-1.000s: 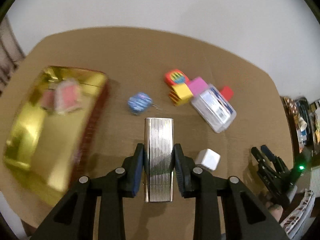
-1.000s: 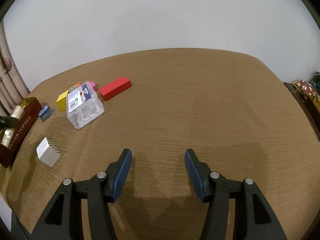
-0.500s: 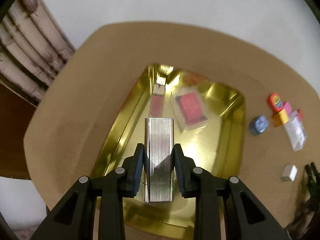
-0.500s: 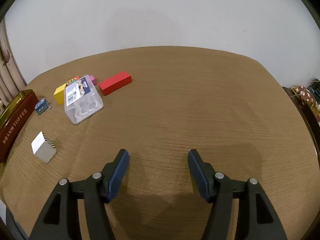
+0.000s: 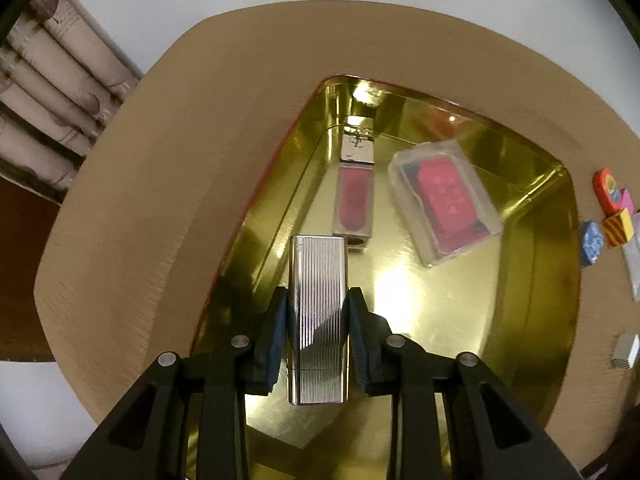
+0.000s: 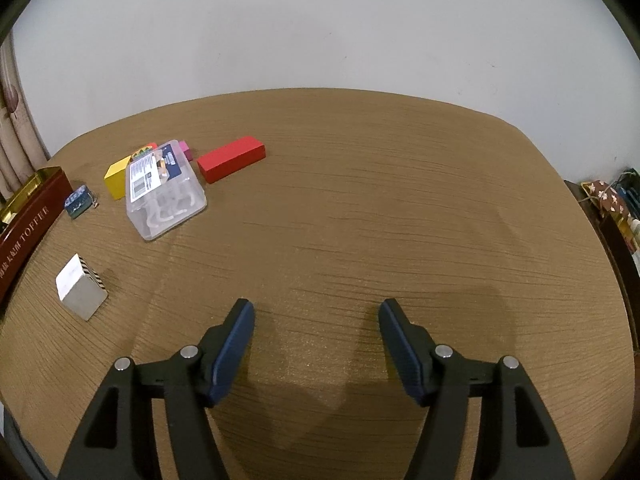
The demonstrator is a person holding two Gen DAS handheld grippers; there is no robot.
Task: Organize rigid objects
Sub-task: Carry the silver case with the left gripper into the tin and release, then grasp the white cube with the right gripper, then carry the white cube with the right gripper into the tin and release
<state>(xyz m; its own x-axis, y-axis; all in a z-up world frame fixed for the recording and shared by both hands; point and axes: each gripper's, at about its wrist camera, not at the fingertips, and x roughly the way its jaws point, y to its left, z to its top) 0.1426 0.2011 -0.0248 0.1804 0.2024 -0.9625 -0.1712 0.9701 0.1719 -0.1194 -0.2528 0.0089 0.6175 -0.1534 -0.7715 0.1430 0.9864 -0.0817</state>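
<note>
Ribbed silver case (image 5: pixel 317 312), pinched lengthwise in the left claw (image 5: pixel 317 334), hangs over the gold tin (image 5: pixel 532 320).

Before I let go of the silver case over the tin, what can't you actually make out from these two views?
- Left wrist: whether the silver case touches the gold tin; the left claw hides its underside.
- Left wrist: the clear box is cut off by the frame edge.
- Right wrist: the tin's inside; only its wall shows at the frame edge.
</note>
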